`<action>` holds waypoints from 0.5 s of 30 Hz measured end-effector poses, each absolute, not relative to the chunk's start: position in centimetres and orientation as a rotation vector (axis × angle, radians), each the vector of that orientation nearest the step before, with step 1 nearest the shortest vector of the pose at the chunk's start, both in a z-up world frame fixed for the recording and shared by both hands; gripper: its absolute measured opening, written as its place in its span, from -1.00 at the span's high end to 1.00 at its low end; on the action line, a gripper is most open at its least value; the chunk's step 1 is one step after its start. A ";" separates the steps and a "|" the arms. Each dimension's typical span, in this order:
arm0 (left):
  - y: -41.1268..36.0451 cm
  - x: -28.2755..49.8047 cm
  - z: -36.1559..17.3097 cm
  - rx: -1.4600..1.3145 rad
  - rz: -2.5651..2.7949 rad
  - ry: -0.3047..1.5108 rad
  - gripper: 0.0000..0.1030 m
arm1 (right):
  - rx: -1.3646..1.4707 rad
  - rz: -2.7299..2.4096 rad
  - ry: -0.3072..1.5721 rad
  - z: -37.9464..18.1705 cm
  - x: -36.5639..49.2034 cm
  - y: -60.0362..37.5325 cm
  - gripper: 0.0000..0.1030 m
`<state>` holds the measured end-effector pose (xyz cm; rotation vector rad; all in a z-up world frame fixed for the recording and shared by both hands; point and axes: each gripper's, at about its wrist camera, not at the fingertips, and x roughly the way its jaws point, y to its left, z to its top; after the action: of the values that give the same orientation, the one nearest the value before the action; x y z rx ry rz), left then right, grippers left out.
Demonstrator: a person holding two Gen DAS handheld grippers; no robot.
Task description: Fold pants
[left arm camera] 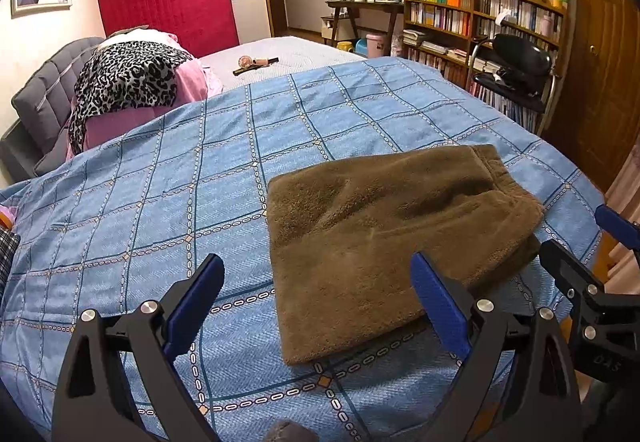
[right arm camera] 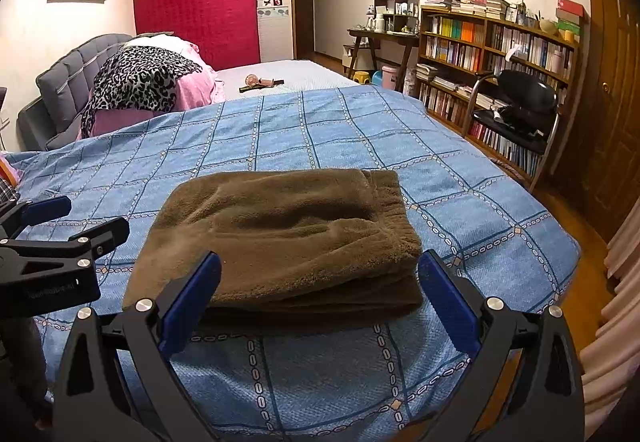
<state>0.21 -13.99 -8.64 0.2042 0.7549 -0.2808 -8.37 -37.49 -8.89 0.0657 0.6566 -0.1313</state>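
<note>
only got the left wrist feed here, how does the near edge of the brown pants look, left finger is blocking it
Observer: In the right wrist view the pants show stacked folded layers along that near edge.
Operator: right gripper holding anything
Observer: No, the right gripper is open, its fingers either side of that edge, not gripping.
Operator: anything hidden left of my gripper
Observer: Nothing that view shows, just blue checked bedspread left of your open left gripper.

Plaid cloth cut off at left edge; book spines too small to read.
</note>
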 end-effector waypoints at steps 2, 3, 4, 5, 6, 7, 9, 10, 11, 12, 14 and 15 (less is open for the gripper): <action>-13.9 0.2 -8.8 0.205 -0.275 0.756 -0.81 | 0.068 -0.131 0.658 -9.0 -8.4 -37.5 -0.94; -13.9 0.3 -8.8 0.206 -0.272 0.757 -0.81 | 0.071 -0.131 0.659 -9.0 -8.3 -37.5 -0.94; -13.9 0.3 -8.8 0.208 -0.269 0.759 -0.81 | 0.072 -0.131 0.661 -9.1 -8.3 -37.5 -0.94; -13.9 0.4 -8.8 0.212 -0.263 0.763 -0.81 | 0.073 -0.132 0.663 -9.1 -8.2 -37.5 -0.94; -13.9 0.4 -8.9 0.215 -0.257 0.767 -0.81 | 0.074 -0.131 0.665 -9.2 -8.1 -37.5 -0.94; -14.0 0.5 -8.9 0.218 -0.253 0.771 -0.81 | 0.074 -0.130 0.666 -9.3 -8.1 -37.5 -0.94; -14.0 0.6 -9.0 0.219 -0.250 0.779 -0.81 | 0.071 -0.129 0.667 -9.3 -8.1 -37.4 -0.94; -14.1 0.6 -9.1 0.220 -0.248 0.784 -0.81 | 0.069 -0.129 0.666 -9.3 -8.0 -37.4 -0.94; -14.2 0.7 -9.2 0.221 -0.251 0.793 -0.81 | 0.068 -0.130 0.665 -9.3 -8.0 -37.4 -0.94; -14.2 0.7 -9.3 0.220 -0.255 0.797 -0.81 | 0.064 -0.133 0.664 -9.3 -8.0 -37.3 -0.94; -14.4 0.8 -9.3 0.219 -0.260 0.801 -0.81 | 0.063 -0.133 0.664 -9.4 -7.9 -37.3 -0.94; -14.4 0.7 -9.4 0.220 -0.261 0.799 -0.81 | 0.063 -0.133 0.664 -9.4 -7.9 -37.3 -0.94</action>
<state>0.70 -14.38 -9.37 0.2197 0.7994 -0.2614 -7.91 -37.33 -9.41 0.0632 0.6644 -0.1334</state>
